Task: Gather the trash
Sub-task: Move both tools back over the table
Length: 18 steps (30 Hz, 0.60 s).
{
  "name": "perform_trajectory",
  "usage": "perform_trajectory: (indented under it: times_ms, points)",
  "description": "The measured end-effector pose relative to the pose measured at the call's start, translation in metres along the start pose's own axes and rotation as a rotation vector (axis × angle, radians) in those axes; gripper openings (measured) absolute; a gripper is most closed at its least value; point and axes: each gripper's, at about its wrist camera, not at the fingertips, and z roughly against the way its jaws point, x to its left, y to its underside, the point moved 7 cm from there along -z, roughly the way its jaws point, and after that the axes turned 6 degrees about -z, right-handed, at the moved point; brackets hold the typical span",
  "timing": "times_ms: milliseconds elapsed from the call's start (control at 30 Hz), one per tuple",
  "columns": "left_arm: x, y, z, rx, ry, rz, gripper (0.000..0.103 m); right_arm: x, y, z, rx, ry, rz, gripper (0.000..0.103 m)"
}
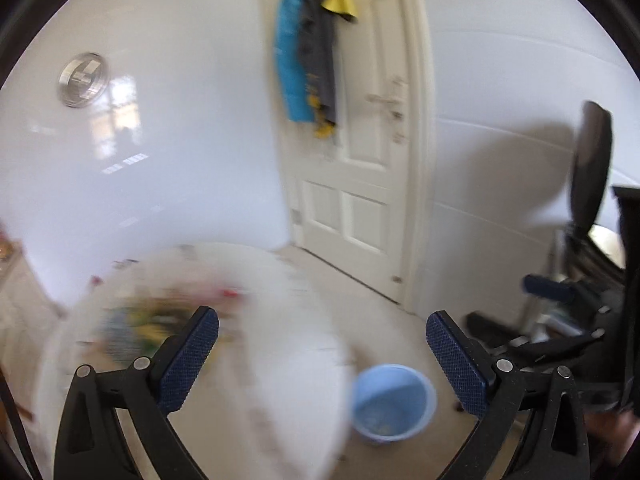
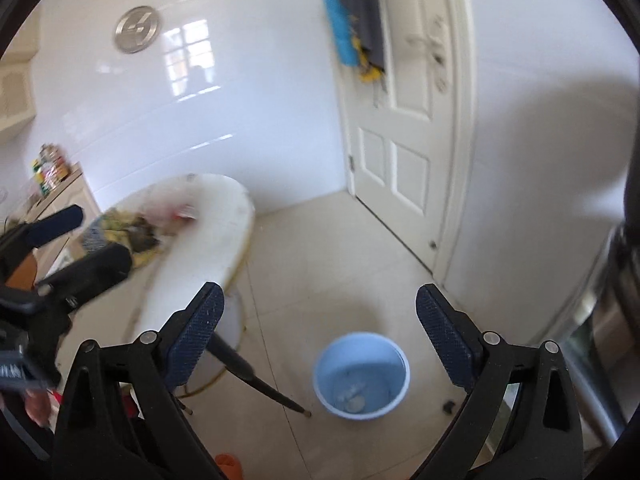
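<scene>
Both grippers held wide open and empty above a tiled kitchen floor.

A pale blue bin (image 2: 361, 374) is seen on the cream floor tiles (image 2: 320, 264), between and below the spread jaws of the right gripper (image 2: 320, 316); a few scraps lie in its bottom. In the left view it sits below the empty left gripper (image 1: 322, 334), nearer the right jaw. A white oval table (image 2: 224, 216) carrying a trash pile (image 2: 124, 232) lies beyond the left jaws. A white door (image 2: 404, 128) with hung cloths is shown ahead. Only the right view shows the jars (image 2: 50, 166) on a counter; only the left shows a black chair back (image 1: 592, 160).
</scene>
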Motion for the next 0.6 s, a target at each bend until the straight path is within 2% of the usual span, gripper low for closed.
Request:
perform_trajectory:
  times_ms: [133, 300, 467, 600]
  points:
    - [0.066, 0.032, 0.015, 0.028, -0.139, 0.007, 0.102, 0.06, -0.008, 0.003, -0.014, -0.042, 0.057, 0.097]
    - [0.134, 0.072, 0.006, 0.115, -0.228, 0.067, 0.102, 0.129, -0.01, -0.021, 0.011, -0.089, 0.139, 0.098]
    - [0.175, 0.106, -0.033, 0.221, -0.226, 0.12, 0.102, 0.177, -0.004, -0.053, 0.054, -0.119, 0.189, 0.098]
    - [0.194, 0.108, -0.078, 0.264, -0.189, 0.137, 0.095, 0.195, 0.006, -0.083, 0.099, -0.137, 0.219, 0.098]
